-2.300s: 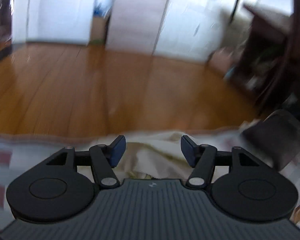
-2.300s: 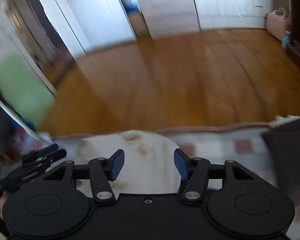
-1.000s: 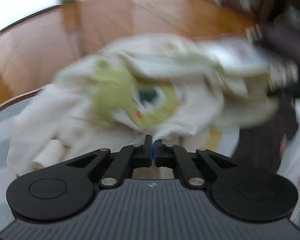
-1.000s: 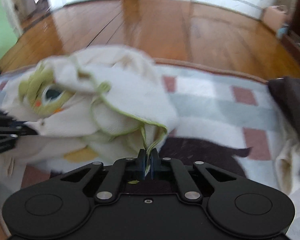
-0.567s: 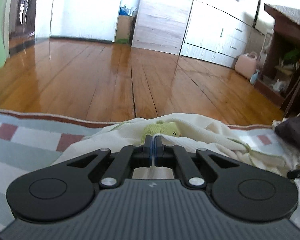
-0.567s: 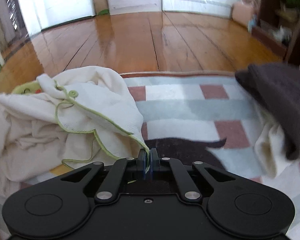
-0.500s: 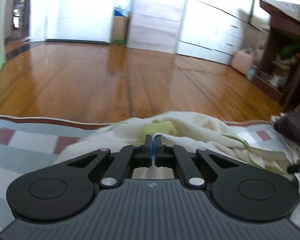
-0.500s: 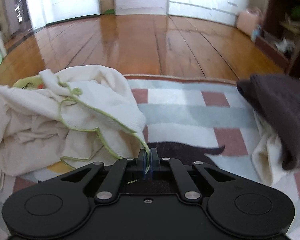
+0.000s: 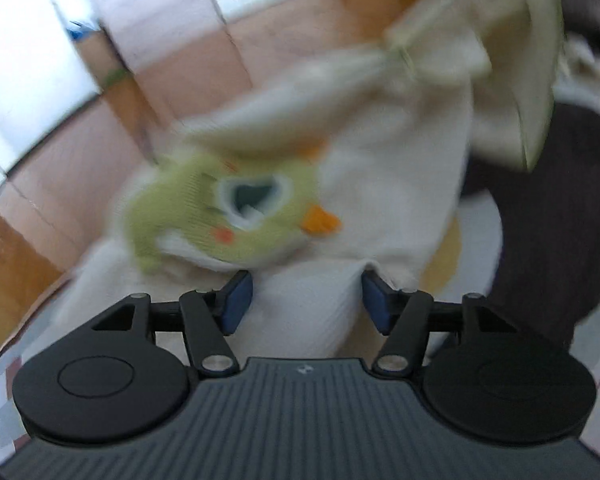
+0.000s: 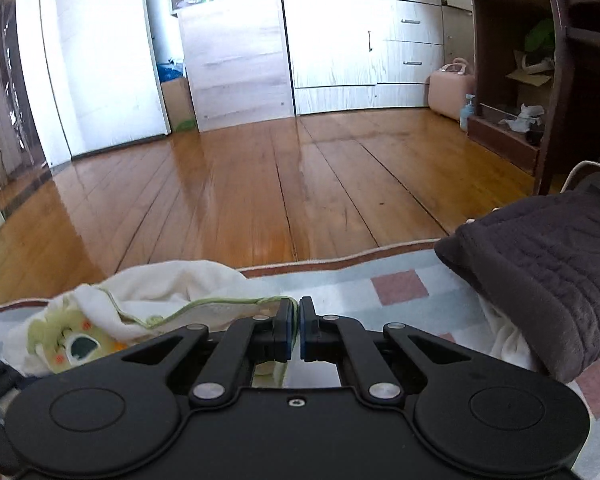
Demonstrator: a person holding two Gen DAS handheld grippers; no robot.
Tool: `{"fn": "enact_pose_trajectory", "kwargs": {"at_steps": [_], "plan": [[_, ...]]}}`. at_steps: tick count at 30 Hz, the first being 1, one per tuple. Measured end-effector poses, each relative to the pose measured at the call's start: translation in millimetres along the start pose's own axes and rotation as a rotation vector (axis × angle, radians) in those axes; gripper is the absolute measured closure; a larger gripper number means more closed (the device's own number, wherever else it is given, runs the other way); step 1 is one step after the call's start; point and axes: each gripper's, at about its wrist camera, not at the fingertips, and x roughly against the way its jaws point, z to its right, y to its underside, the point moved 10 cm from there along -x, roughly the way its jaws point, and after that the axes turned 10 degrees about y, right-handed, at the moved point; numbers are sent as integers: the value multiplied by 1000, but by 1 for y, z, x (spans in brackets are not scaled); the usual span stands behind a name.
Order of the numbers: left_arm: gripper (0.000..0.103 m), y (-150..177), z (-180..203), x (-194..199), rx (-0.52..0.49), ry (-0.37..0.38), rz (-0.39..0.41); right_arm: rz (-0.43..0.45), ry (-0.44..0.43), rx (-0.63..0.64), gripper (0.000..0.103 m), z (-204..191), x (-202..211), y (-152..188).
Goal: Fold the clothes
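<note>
A cream garment (image 9: 384, 200) with a green bird patch (image 9: 236, 216) and green-trimmed edges fills the blurred left wrist view. My left gripper (image 9: 305, 300) points down at it. Its jaws are opening, and a fold of the cream cloth lies between the blue pads without being pressed. In the right wrist view the same cream garment (image 10: 172, 280) lies bunched on a checked rug (image 10: 396, 286), with the bird patch (image 10: 72, 344) at lower left. My right gripper (image 10: 296, 332) is shut on the garment's green-trimmed hem, which runs taut into the jaws.
A dark quilted garment (image 10: 540, 264) lies on the rug at the right, over a white cloth (image 10: 508, 340). Beyond the rug's edge lies bare wooden floor (image 10: 260, 184), with white cabinets (image 10: 360, 40) and a dark wooden shelf unit (image 10: 540, 80) behind.
My left gripper has gone from shut to open, letting go of the cream cloth, and has tipped down over the garment. My right gripper has risen, still shut on the hem.
</note>
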Motion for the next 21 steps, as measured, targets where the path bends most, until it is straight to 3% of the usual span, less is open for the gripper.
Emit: {"fn": "enact_pose_trajectory", "kwargs": {"at_steps": [2,4,6,8,10,13,15,18,19,21], "plan": [[47,2,8,-5,-71,-32,-8,9,21,24,100,0,0,1],[98,-3,6,5,-68,-48,44,42,48,67,101,0,5,-3],[99,-10,-12,27,19,-76,120,117,93,96,103,6,15,-28],[99,-19,-42,66,139,-143,248,206,126,103,103,16,32,-61],[99,-14,-72,96,267,-154,357,228,90,85,103,29,46,-87],[101,-2,-118,138,462,-151,514,74,-92,-7,99,32,42,-80],[101,10,-134,131,524,-167,495,-38,-228,-47,92,13,32,-47],[101,20,-146,111,701,-15,506,-223,-443,-87,89,-19,22,5],[101,20,-148,107,721,7,511,-288,-500,-46,89,-37,20,28],[101,21,-150,99,716,4,498,-330,-508,72,87,-63,16,63]]}}
